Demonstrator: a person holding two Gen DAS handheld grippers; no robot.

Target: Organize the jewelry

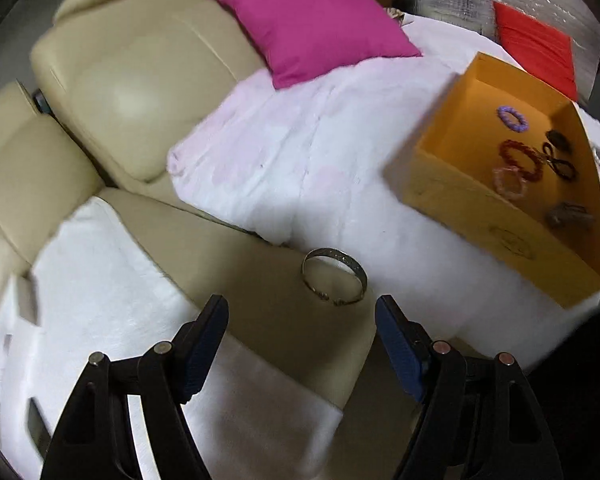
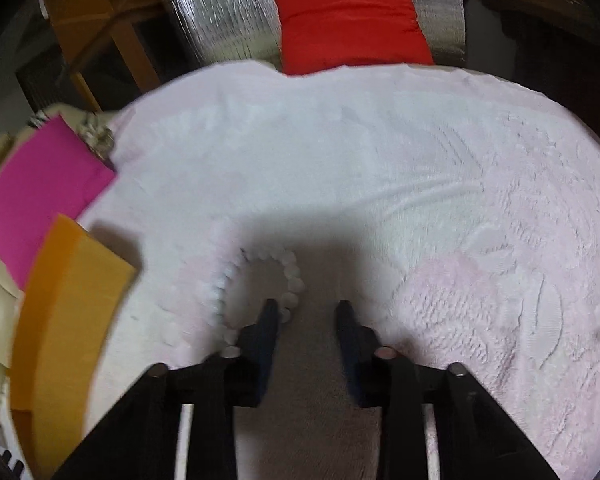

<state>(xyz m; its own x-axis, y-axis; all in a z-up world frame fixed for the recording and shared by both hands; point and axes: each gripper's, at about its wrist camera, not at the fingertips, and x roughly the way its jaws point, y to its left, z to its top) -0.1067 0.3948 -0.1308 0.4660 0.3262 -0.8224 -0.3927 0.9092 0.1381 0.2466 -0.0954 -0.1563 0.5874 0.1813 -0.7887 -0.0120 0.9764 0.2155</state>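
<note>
Left gripper (image 1: 300,308) hovers spread-jawed before metal bangle (image 1: 334,277).

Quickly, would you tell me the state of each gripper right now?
Left gripper: open, empty, metal bangle just ahead.
Right gripper: open, empty, beside white bead bracelet.

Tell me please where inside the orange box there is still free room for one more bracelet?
The orange box is bare in its far half, between the back wall and the purple bracelet. The near half is crowded: red bracelet, pink bracelet, black piece, grey piece.
</note>
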